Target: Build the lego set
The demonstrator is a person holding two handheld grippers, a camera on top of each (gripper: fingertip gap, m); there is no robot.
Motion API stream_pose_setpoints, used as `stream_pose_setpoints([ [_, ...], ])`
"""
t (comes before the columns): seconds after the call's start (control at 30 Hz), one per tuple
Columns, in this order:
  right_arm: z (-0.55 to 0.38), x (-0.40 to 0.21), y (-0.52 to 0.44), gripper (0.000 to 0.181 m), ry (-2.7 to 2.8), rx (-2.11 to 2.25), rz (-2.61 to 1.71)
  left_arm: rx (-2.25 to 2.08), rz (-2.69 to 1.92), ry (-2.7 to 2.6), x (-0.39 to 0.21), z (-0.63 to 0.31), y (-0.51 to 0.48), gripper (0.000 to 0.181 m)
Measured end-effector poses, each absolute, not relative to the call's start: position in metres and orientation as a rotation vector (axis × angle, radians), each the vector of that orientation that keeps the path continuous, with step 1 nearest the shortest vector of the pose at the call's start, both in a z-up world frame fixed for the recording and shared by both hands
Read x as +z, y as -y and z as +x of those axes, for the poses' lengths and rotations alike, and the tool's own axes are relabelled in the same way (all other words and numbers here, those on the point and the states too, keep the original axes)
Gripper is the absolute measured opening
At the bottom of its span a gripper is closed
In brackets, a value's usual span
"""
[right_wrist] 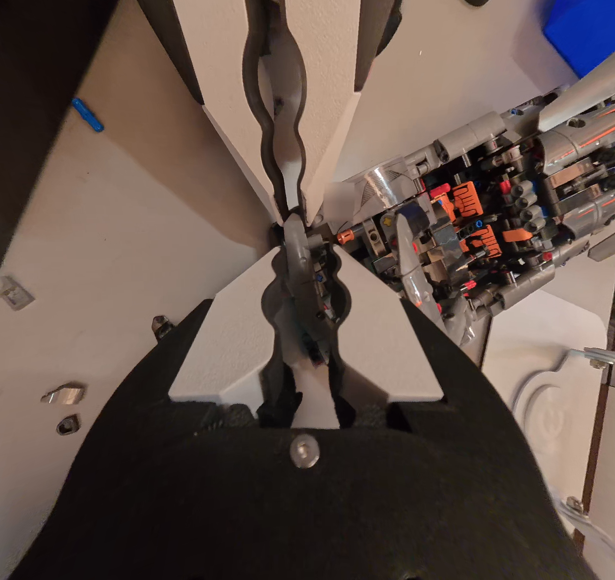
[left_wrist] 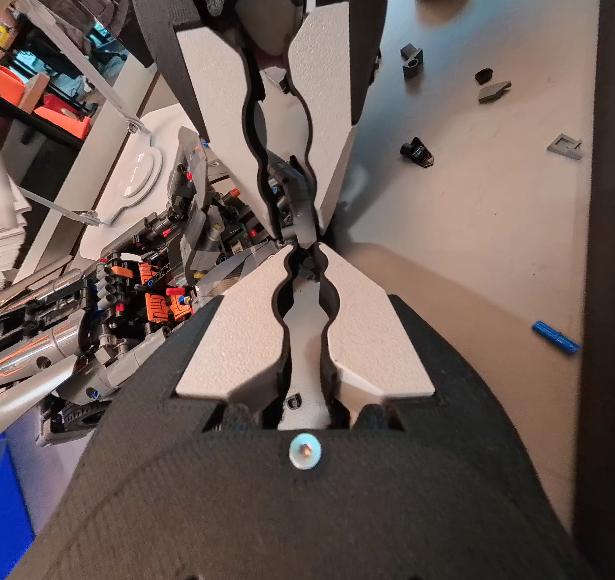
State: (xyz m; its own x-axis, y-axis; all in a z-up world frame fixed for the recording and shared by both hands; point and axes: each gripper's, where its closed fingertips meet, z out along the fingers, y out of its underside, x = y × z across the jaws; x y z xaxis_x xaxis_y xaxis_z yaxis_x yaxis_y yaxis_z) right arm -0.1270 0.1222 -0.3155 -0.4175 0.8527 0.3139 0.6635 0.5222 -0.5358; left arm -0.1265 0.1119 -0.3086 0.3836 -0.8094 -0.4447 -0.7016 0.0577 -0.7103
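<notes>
Left wrist view: my left claw (left_wrist: 301, 243) is clamped on a grey side panel (left_wrist: 304, 205) at the edge of the lego model (left_wrist: 139, 284), which lies on the desk (left_wrist: 466, 231); the opposite claw meets it tip to tip.
Loose bits: a blue pin (left_wrist: 555, 337) and dark pieces (left_wrist: 412, 61) sit well apart.
Right wrist view: my right claw (right_wrist: 293, 231) grips that same grey side panel (right_wrist: 299, 258), model (right_wrist: 499, 218) off to the right.
Handling: light, stiff, studded plastic; I judge the panel could pop off, so I'd hold its flat faces.
</notes>
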Motion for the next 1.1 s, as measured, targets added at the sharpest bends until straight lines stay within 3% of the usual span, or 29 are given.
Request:
stream_pose_setpoints([
  [1.1,-0.1294,-0.3091,-0.1193,0.019,2.170,0.652,-1.325,-0.240,-1.685,-1.292,-0.3022,-0.1288,-0.1120,0.003],
])
